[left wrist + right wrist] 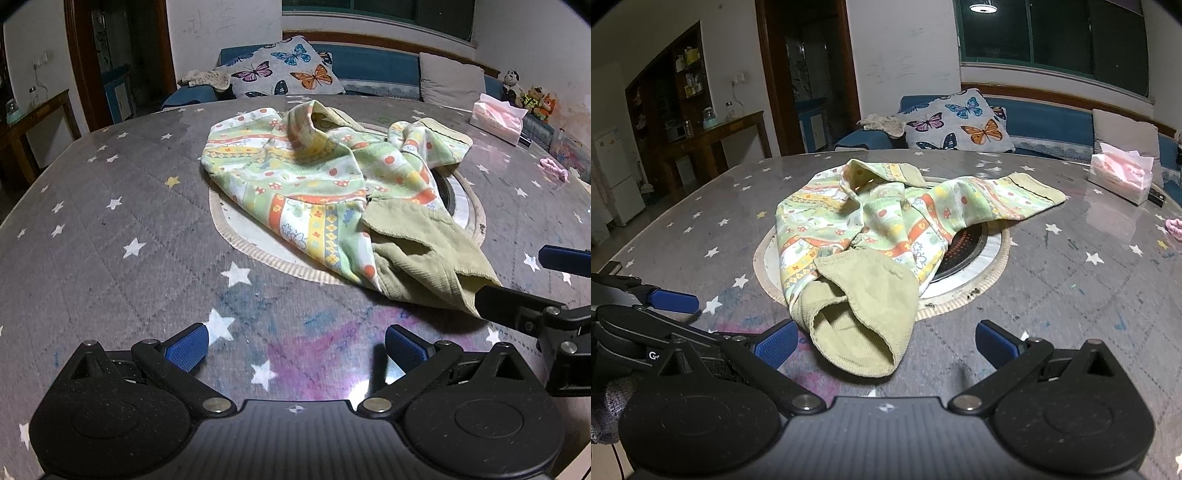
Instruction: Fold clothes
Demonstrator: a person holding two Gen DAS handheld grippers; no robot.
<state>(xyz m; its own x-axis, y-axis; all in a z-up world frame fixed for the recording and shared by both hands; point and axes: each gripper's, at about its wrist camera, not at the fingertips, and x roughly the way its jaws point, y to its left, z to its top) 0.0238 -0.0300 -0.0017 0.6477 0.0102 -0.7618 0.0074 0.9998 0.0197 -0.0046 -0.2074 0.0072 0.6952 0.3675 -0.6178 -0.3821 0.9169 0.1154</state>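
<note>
The left gripper (295, 349) hangs low over the table (92, 221) with its jaws spread and nothing between them, and the right gripper (886, 349) sits just beside it, jaws likewise spread, the olive cuff of the garment (864, 236) lying between its blue pads (775, 347) without being pinched. The garment, a crumpled patterned piece, lies mid-table over a round inset (971, 266). A tissue pack (1121, 177) stands near the far right edge.

star-print table (110, 229), crumpled garment (306, 184), tissue pack (498, 120)
</note>
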